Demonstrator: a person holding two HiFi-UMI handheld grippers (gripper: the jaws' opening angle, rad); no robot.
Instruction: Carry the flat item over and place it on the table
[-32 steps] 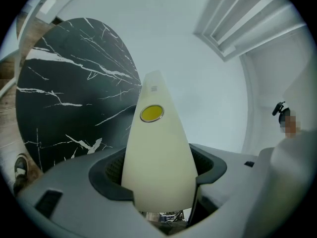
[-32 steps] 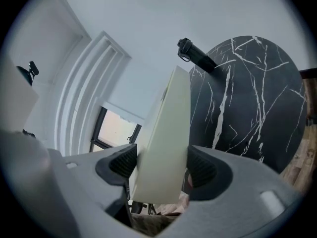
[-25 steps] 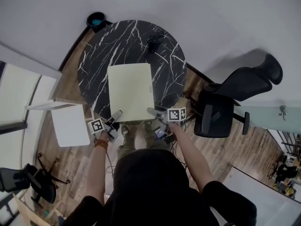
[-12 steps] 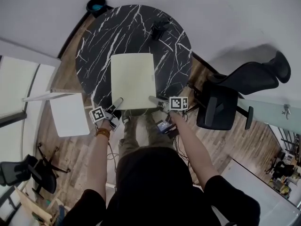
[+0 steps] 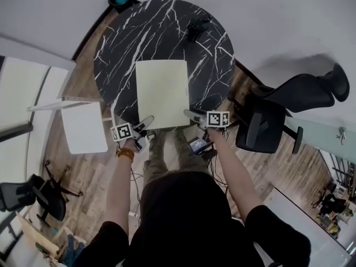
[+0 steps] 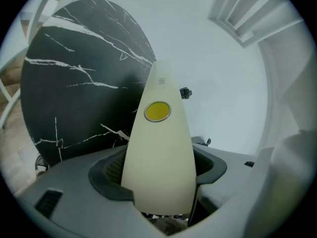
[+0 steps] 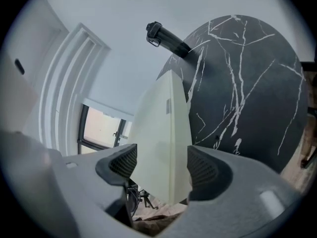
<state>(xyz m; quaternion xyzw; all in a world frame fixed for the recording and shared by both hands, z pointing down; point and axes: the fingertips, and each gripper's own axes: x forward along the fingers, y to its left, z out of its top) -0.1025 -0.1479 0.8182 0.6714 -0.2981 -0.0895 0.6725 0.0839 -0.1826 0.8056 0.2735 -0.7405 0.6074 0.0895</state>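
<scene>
I see the pale cream flat rectangular board over the near half of the round black marble table, with its near edge overhanging. My left gripper takes its near-left corner and my right gripper its near-right. A black office chair stands to the table's right.
</scene>
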